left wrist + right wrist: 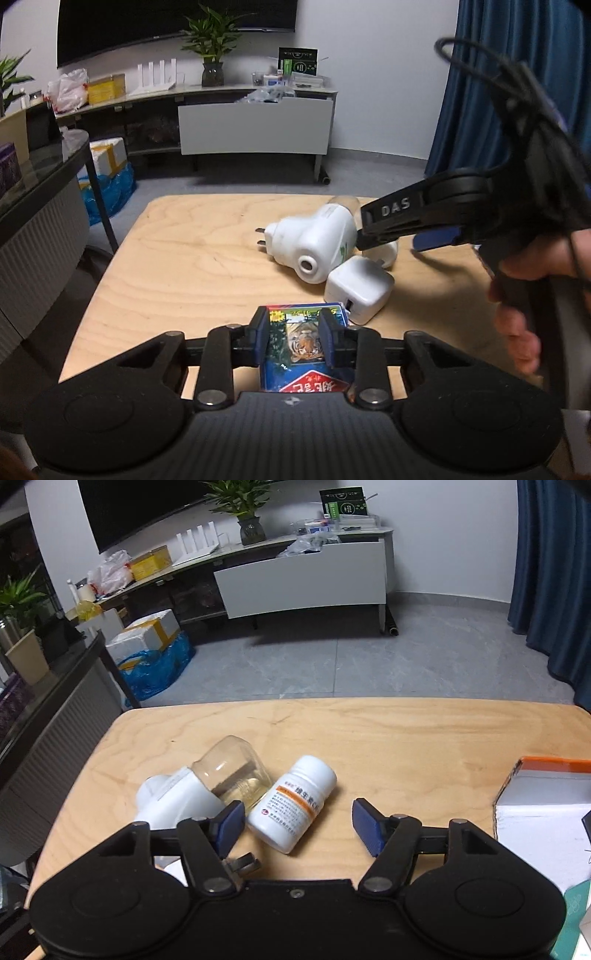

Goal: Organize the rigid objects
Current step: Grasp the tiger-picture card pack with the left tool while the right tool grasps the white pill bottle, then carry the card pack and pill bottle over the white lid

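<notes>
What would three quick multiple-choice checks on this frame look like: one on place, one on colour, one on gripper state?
1. Where does the white pill bottle lie?
A. on the wooden table, between the right gripper's open fingers
B. on the floor
C. on top of the white box

2. What colour are the finger pads of the right gripper?
A. red
B. blue
C. white

3. What is the left gripper doing?
A. hanging open over bare table
B. shut on the white charger
C. shut on the tiger-print box

Answers:
1 A, the bottle lies on its side on the wood, between the two spread fingers in the right wrist view.
2 B, both pads show blue.
3 C, both pads press the sides of the tiger-print box in the left wrist view.
</notes>
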Demonstrator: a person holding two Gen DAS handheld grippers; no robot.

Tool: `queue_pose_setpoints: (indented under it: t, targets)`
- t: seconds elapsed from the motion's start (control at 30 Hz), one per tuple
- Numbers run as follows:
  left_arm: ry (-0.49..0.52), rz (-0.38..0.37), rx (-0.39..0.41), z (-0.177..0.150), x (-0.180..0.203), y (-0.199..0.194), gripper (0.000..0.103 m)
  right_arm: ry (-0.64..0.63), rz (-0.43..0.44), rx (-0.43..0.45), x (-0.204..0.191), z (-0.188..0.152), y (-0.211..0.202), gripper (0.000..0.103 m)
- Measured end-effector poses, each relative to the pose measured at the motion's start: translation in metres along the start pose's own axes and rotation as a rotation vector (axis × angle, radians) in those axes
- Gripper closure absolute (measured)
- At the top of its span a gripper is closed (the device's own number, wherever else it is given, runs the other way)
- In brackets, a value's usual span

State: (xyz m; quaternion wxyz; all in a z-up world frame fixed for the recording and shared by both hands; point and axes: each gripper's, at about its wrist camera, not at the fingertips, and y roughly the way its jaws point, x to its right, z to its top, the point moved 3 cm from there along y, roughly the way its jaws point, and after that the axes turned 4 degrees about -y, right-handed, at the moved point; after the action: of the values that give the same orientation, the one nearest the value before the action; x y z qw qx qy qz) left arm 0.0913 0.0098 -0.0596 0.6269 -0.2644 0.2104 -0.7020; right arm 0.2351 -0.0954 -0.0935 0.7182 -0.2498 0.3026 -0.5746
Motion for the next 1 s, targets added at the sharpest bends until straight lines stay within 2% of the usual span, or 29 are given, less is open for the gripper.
queue_pose_setpoints:
  t: [0.07, 0.1, 0.13, 0.17, 0.2, 0.27, 0.37, 0.43, 0.47, 0.8, 1.0]
  targets:
    - [0.01, 0.003, -0.006, -0.001, -0.001, -0.003, 0.068, 0.002, 0.001, -0.013, 0.0, -0.002, 0.006, 0.026]
    - [0.015, 0.004, -0.009, -0.002, 0.0, -0.006, 0.061, -0.012, -0.017, -0.001, -0.001, -0.002, 0.007, 0.028]
    - [0.017, 0.0, -0.003, -0.001, 0.0, -0.007, 0.044, -0.025, -0.033, 0.006, -0.003, -0.002, 0.006, 0.039]
    - [0.023, 0.006, 0.001, -0.002, 0.002, -0.007, 0.031, -0.036, -0.045, 0.012, -0.004, -0.003, 0.006, 0.054]
    - [0.033, 0.012, 0.001, -0.002, 0.004, -0.007, 0.028, -0.047, -0.063, 0.014, -0.005, -0.003, 0.006, 0.062]
    - [0.05, 0.021, -0.013, -0.004, 0.007, -0.003, 0.025, -0.072, -0.057, 0.02, -0.004, -0.005, 0.004, 0.063]
    - [0.061, 0.029, -0.029, -0.005, 0.011, 0.003, 0.028, -0.098, -0.065, 0.028, -0.001, -0.011, -0.002, 0.063]
    - [0.062, 0.036, -0.031, -0.007, 0.013, 0.005, 0.042, -0.092, -0.049, 0.026, 0.004, -0.017, -0.009, 0.063]
    - [0.055, 0.04, -0.031, -0.008, 0.012, 0.006, 0.043, -0.096, -0.046, 0.027, 0.005, -0.021, -0.013, 0.063]
    - [0.016, 0.056, -0.014, -0.009, 0.011, -0.002, 0.044, -0.089, -0.011, 0.048, 0.008, -0.063, -0.067, 0.063]
    - [0.021, 0.069, 0.016, -0.007, 0.016, -0.028, 0.044, -0.09, 0.02, 0.064, -0.007, -0.085, -0.095, 0.063]
